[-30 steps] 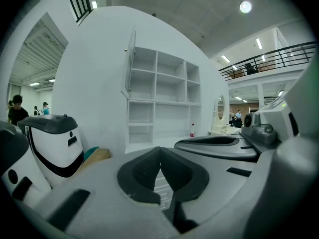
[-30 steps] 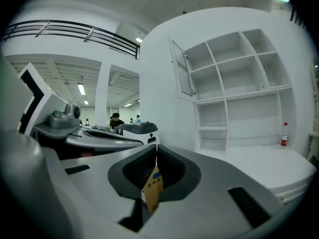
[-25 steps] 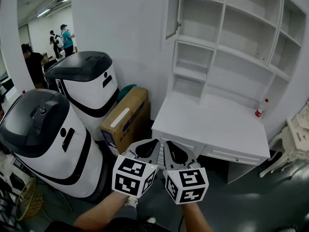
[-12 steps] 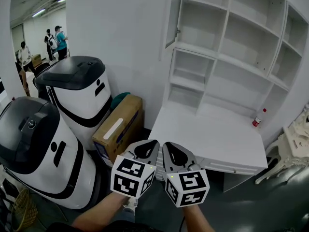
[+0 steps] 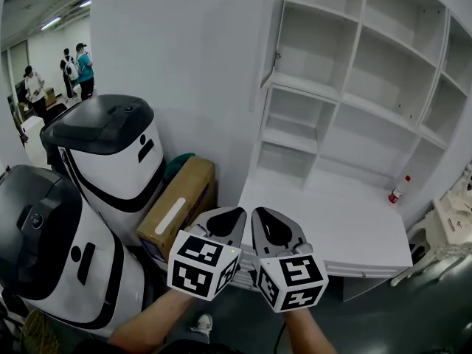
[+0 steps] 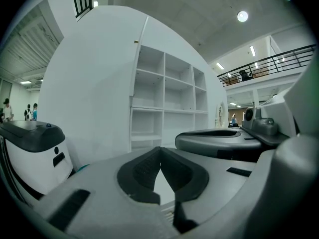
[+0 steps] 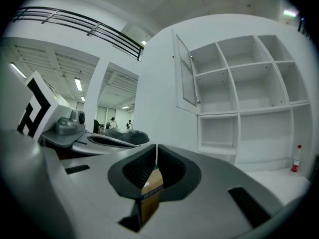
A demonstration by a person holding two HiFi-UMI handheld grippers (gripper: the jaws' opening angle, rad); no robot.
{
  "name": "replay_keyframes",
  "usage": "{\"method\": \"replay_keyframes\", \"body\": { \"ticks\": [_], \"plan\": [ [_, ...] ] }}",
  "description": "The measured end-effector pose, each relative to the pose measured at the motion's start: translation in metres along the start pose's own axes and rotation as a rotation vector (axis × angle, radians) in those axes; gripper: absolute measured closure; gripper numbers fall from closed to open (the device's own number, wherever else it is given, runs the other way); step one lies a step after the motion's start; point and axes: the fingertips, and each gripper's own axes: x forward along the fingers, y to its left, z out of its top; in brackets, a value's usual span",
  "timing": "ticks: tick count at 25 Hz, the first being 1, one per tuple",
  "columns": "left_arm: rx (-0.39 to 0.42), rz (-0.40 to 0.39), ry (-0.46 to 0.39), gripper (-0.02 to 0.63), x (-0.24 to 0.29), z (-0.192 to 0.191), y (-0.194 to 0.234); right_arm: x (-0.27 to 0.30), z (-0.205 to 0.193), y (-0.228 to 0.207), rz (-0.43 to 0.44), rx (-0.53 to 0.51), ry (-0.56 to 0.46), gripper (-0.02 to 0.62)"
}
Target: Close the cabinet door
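The white shelf cabinet [image 5: 354,72] stands on a white desk [image 5: 332,227] ahead of me. Its glass door [image 5: 268,35] at the upper left stands open, swung out towards me; the right gripper view shows the door [image 7: 186,73] with its small handle, and the left gripper view shows it [image 6: 139,59] almost edge-on. My left gripper [image 5: 228,214] and right gripper [image 5: 263,214] are held side by side in front of the desk's near left corner, well below the door. Both are shut with nothing in them: the jaws meet at the tips of the left gripper [image 6: 160,148] and the right gripper [image 7: 156,147].
Two large white and black machines [image 5: 110,153] [image 5: 51,249] stand at the left, with a cardboard box [image 5: 177,205] between them and the desk. A red-capped bottle [image 5: 398,190] stands at the desk's right end. A white chair [image 5: 450,227] is at the right. People [image 5: 74,68] stand far back left.
The view has drawn nearer to the cabinet and desk, and the machines have slid down and left. Both grippers have stayed side by side and shut, a little higher in the picture.
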Motion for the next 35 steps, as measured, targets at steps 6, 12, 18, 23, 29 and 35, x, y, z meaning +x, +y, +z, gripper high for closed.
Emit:
{"method": "replay_keyframes", "body": {
  "ticks": [6,12,18,23,29,35],
  "plan": [
    [-0.007,-0.041,0.001,0.594,0.025,0.021,0.026,0.036,0.028,-0.011,-0.049,-0.026,-0.029,0.574],
    [0.003,-0.088,-0.02,0.594,0.052,0.051,0.046,0.069,0.056,-0.027,-0.095,-0.045,-0.054,0.574],
    [0.014,-0.114,-0.04,0.594,0.071,0.076,0.071,0.102,0.086,-0.041,-0.138,-0.042,-0.093,0.572],
    [0.031,-0.13,-0.059,0.594,0.083,0.09,0.093,0.126,0.11,-0.051,-0.186,-0.04,-0.14,0.571],
    [0.036,-0.155,-0.077,0.594,0.096,0.099,0.111,0.149,0.125,-0.058,-0.225,-0.059,-0.159,0.544],
    [0.028,-0.182,-0.105,0.594,0.108,0.112,0.126,0.171,0.136,-0.068,-0.274,-0.076,-0.155,0.514]
  ]
}}
